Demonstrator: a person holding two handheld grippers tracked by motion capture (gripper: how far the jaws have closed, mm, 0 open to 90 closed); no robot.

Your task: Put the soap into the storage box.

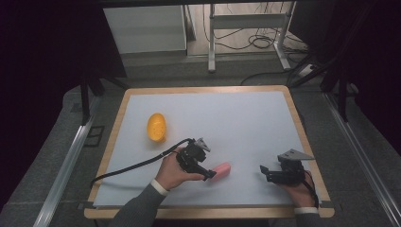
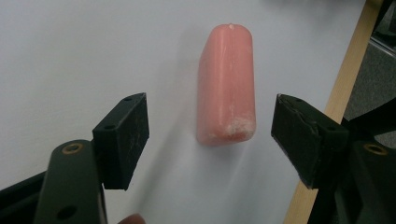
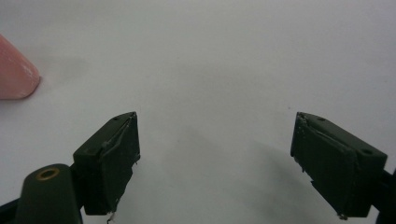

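White table (image 1: pixel 246 113): I logged one pink block (image 2: pixel 227 88) lying between my left gripper's (image 2: pixel 210 135) spread jaws, untouched; right gripper (image 3: pixel 215 158) spread, holding nothing; orange oval object (image 1: pixel 156 126) well apart.

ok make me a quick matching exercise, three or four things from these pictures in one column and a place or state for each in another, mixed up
Things:
1. pink block
2. orange egg-shaped thing
3. right gripper
4. left gripper

Places or states:
A. far left part of the white mat
B. open, over bare mat
C. lying flat near the mat's middle front
D. open, jaws either side of the pink block's near end, not touching

Pairs: 1-C, 2-A, 3-B, 4-D
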